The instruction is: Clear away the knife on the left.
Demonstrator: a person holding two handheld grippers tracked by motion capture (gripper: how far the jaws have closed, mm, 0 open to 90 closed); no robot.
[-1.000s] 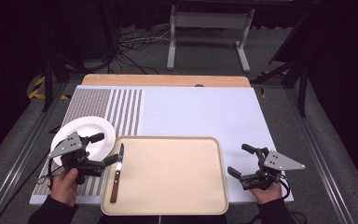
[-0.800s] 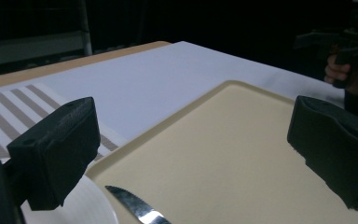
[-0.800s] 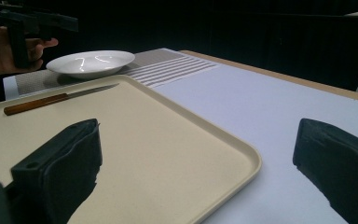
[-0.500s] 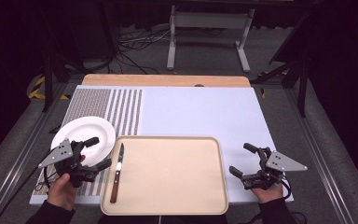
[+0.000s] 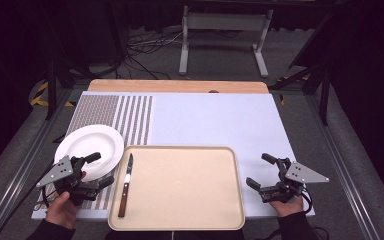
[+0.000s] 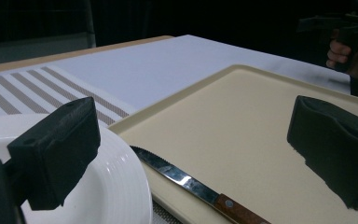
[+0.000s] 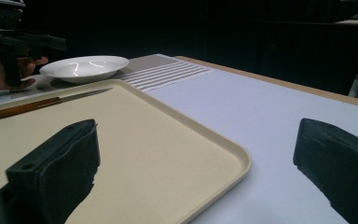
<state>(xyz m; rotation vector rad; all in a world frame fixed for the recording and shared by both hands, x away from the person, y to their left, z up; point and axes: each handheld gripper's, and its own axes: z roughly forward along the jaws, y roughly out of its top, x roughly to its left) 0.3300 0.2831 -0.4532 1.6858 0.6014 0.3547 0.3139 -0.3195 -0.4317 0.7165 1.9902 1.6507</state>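
Left gripper [image 5: 96, 170]: jaws wide apart, holding nothing, one jaw over the white plate [image 5: 87, 145].
Right gripper [image 5: 261, 171]: jaws spread wide, empty, just beside the tray's right edge.
Knife [image 5: 125, 186]: lies along the left side of the beige tray [image 5: 180, 210], blade pointing away from the person.
Left gripper view: shows the serrated blade edge [image 6: 168, 169].
High view: shows the striped mat [image 5: 130, 117].
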